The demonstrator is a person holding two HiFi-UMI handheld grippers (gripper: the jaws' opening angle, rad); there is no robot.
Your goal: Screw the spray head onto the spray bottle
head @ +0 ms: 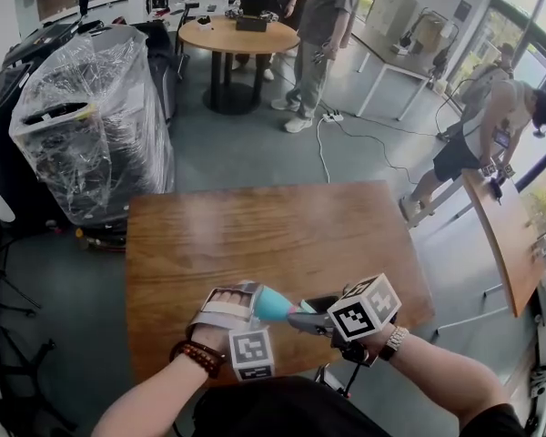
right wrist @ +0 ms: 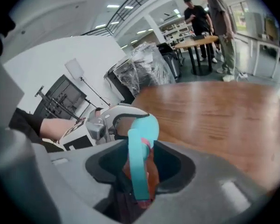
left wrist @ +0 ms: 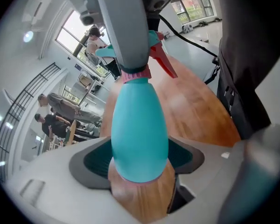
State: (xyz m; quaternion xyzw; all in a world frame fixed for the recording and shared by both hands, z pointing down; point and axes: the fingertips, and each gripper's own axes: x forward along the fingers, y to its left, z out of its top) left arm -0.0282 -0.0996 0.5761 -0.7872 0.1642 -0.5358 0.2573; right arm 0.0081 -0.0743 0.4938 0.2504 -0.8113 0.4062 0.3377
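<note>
The teal spray bottle [head: 271, 305] lies sideways over the wooden table's [head: 282, 226] near edge, and my left gripper [head: 246, 303] is shut on its body. In the left gripper view the bottle [left wrist: 140, 125] runs away from the jaws to a pink collar. There the teal spray head [left wrist: 155, 43] with its red trigger sits on the neck. My right gripper [head: 300, 317] meets it from the right and is shut on the spray head [right wrist: 139, 171]. In the right gripper view the bottle [right wrist: 147, 127] and my left gripper [right wrist: 107, 120] lie just beyond the head.
A plastic-wrapped machine [head: 91, 116] stands off the table's far left corner. Farther back, people [head: 328, 25] stand by a round table [head: 239, 35]. At the right, a person [head: 491, 126] bends over another wooden table [head: 505, 235]. A cable runs across the floor.
</note>
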